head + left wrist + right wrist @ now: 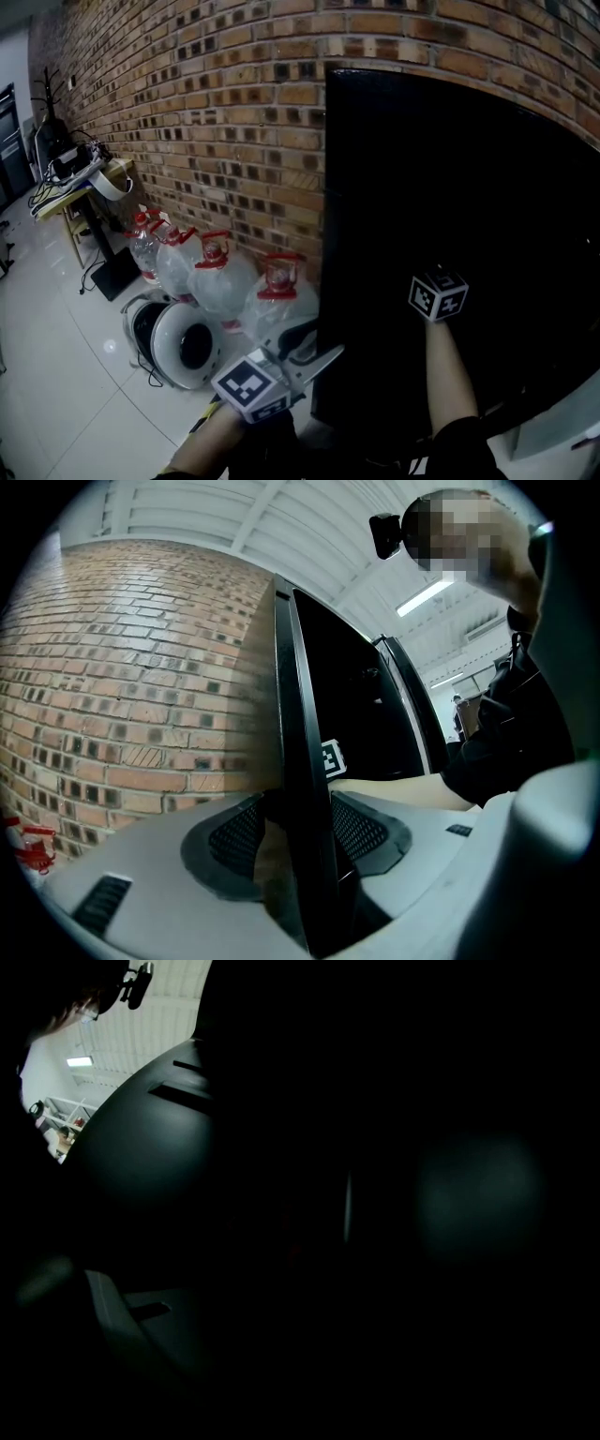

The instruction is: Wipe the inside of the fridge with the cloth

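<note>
A tall black fridge (450, 234) stands against a brick wall (187, 112). My left gripper (317, 349) reaches the fridge's left edge at its lower part. In the left gripper view the thin black door edge (300, 714) runs straight between the two mesh pads (239, 836), which close against it from both sides. The marker cube of my right gripper (438, 293) sits in front of the black fridge face, with its jaws hidden against the dark surface. The right gripper view is almost entirely dark. No cloth is visible in any view.
Several big water jugs with red caps (220, 281) line the wall left of the fridge. A round white appliance (183, 342) lies on the white tiled floor (56, 375). A cluttered desk (80, 183) stands far left. A white object (562, 436) sits at bottom right.
</note>
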The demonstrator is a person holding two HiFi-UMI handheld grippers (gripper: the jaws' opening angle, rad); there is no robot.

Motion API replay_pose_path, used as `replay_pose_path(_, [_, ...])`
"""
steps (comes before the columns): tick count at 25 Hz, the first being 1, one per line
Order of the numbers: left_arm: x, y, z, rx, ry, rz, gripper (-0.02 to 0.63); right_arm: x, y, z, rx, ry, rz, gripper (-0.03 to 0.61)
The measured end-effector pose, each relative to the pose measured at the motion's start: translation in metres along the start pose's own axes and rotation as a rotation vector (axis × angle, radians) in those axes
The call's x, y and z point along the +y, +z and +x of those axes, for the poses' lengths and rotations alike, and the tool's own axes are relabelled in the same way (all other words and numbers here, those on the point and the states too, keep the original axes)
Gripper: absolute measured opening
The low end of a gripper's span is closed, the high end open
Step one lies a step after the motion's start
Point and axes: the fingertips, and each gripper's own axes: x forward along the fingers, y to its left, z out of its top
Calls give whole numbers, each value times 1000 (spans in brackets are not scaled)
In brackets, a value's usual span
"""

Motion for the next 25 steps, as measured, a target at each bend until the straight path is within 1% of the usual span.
replay_pose_path(5, [0,-2,0,11,-1,-18,227,-12,-4,7,-7,-32,13,80])
replay_pose_path(11, [1,-2,2,18,15,-19,227,-34,-20,16,61,-156,-38,80])
replay_pose_path(13, [1,-2,2,17,21,-27,225,-40,-25,16,81,-189,-37,80])
replay_pose_path(15, [1,-2,3,19,28,-32,225,-44,-29,17,97,-203,-18,80])
replay_pose_path(19, [2,-3,2,31,31,-32,222,-38,-14,1,41,-190,23,80])
replay_pose_path(25, [2,-2,1,42,17,-15,225,5,8,-49,-29,-69,49,80])
